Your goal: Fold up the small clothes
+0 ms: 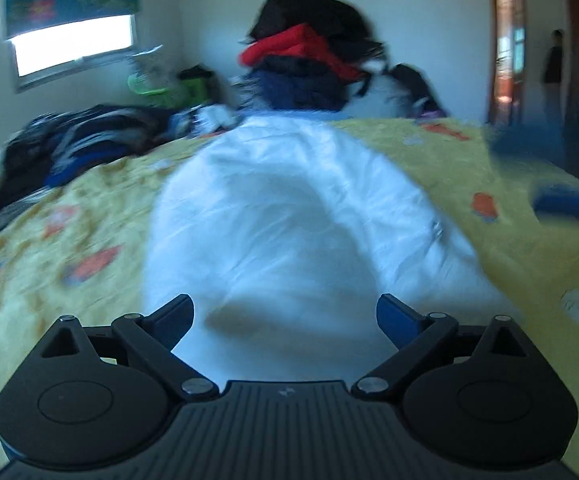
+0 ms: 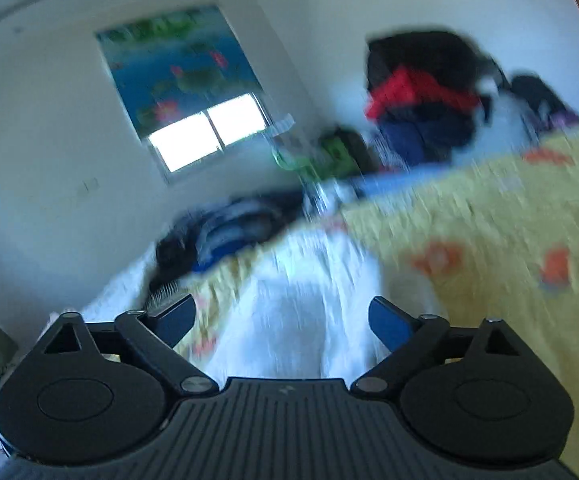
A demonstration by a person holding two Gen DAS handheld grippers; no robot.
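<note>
A white garment (image 1: 289, 216) lies spread on the yellow patterned bedspread (image 1: 509, 240), running away from me. My left gripper (image 1: 285, 316) hangs just above its near end, open and empty. In the right wrist view the same white garment (image 2: 305, 300) lies below my right gripper (image 2: 283, 316), which is also open and empty. That view is blurred by motion. The right gripper shows as a blue blur (image 1: 569, 202) at the right edge of the left wrist view.
A heap of dark, red and blue clothes (image 1: 309, 64) is stacked at the far end of the bed. Dark striped clothes (image 1: 89, 140) lie at the bed's far left. A window (image 1: 73, 44) is on the left wall. A doorway (image 1: 509, 48) is at right.
</note>
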